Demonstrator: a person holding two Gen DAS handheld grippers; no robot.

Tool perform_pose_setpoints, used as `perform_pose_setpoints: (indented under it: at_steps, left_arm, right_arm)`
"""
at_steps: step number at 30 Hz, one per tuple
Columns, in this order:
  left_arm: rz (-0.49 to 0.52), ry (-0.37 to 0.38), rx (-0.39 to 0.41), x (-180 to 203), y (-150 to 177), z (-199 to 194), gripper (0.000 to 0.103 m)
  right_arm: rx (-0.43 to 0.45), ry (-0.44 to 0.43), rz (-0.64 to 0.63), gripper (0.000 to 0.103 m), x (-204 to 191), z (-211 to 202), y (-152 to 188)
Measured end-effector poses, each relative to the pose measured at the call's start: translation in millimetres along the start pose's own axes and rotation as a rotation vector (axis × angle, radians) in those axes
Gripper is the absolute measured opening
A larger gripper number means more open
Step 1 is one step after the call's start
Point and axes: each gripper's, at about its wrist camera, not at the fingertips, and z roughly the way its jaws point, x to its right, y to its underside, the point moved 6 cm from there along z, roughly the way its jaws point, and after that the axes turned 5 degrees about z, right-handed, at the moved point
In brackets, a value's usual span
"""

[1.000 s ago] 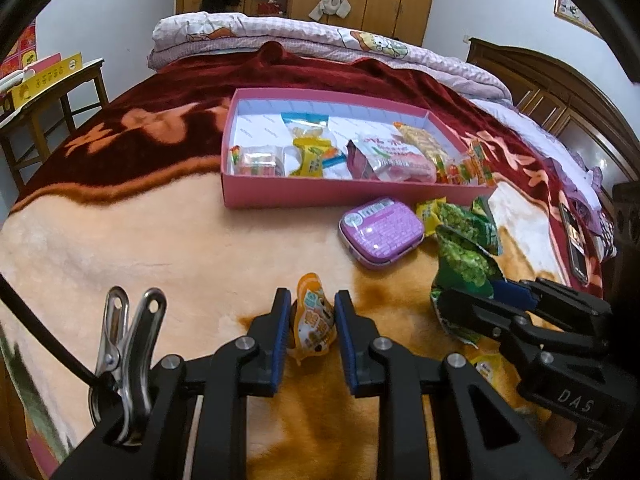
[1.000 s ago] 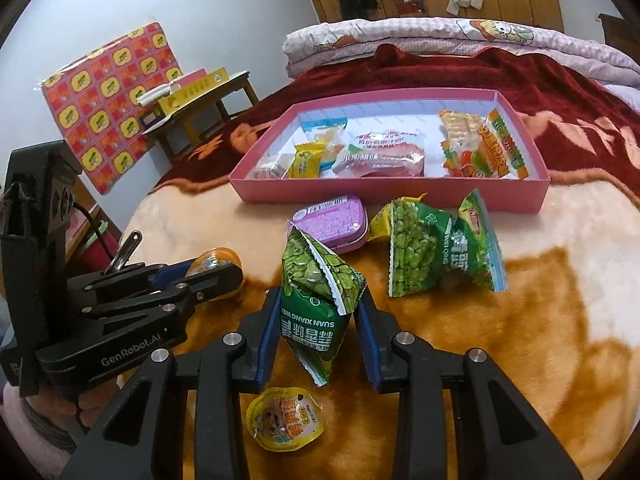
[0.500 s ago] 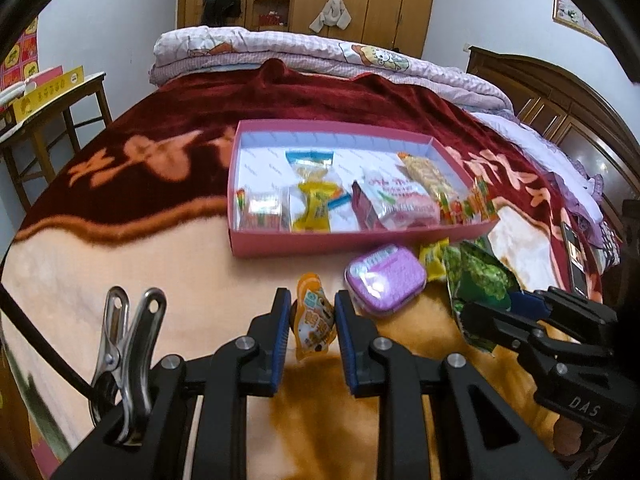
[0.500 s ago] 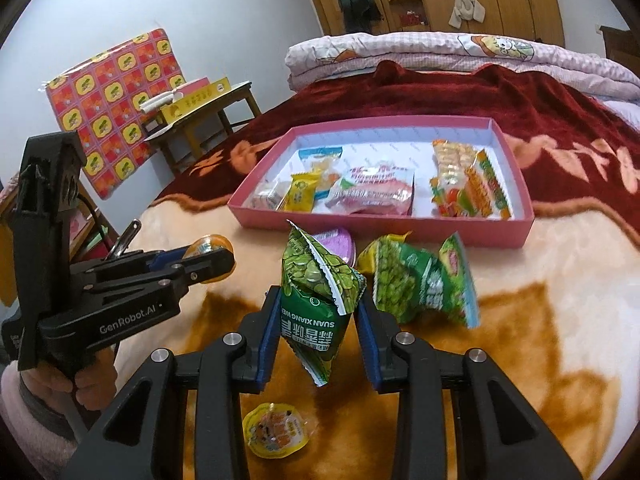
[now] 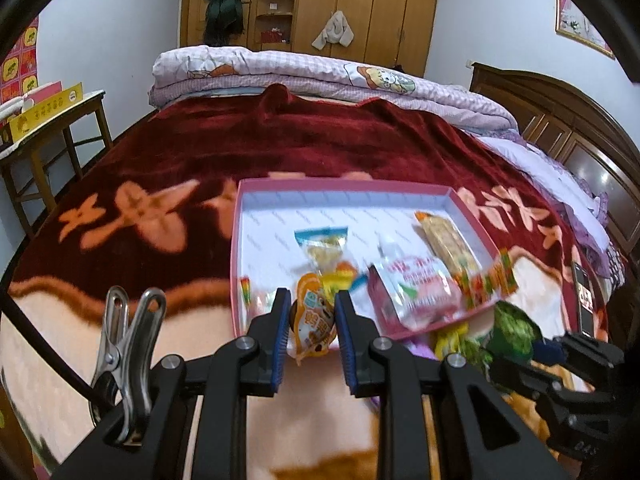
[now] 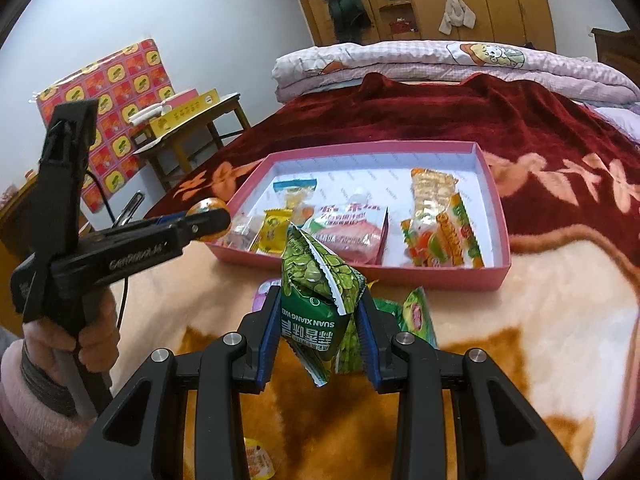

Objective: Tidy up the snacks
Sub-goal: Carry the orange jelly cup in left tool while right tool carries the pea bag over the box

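Pink cardboard forms the snack box (image 6: 496, 276) that lies on the blanket-covered bed (image 6: 540, 340), and it serves as your landmark. Your left tongs (image 5: 310, 330) are clamped narrowly on a small orange jelly cup (image 5: 314, 322), which hangs just over the box's near wall at its left end. Your right tongs (image 6: 318, 334) are closed on a green seed packet (image 6: 316, 300), held upright above the blanket just short of the box's near wall.

Inside the box, a blue-topped clear packet (image 6: 295, 194) and a yellow sweet (image 6: 274, 230) lie toward the left. A pink pouch (image 6: 352, 232) sits in the middle against the near wall. A long cracker pack (image 6: 432, 192) and a striped orange and green packet (image 6: 456, 236) lie toward the right.

Outside the box, just before its near wall, another green packet (image 6: 416, 316) rests on the blanket. A lilac tin (image 6: 262, 294) peeks out beside your right tongs. A second jelly cup (image 6: 256, 460) lies well short of the box, at the bottom edge of the right wrist view.

Your left hand (image 6: 92, 344), in a pink sleeve (image 6: 24, 412), grips the handle well to the left of the box.
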Motion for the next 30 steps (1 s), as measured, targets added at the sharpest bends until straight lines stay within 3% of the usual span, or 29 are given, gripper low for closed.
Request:
perform_pose_setpoints:
  at_steps: [13,30]
  left_arm:
    - [-0.018,-0.031,0.001,-17.5,-24.7,45.9,0.023]
    - [-0.021,-0.062,-0.042,-29.2,-17.5,74.9,0.024]
  right_arm:
    - [0.012,0.019,0.009,0.036,9.3,8.8,-21.1]
    - [0.04,0.066,0.026,0.036,24.3,31.6,-59.7]
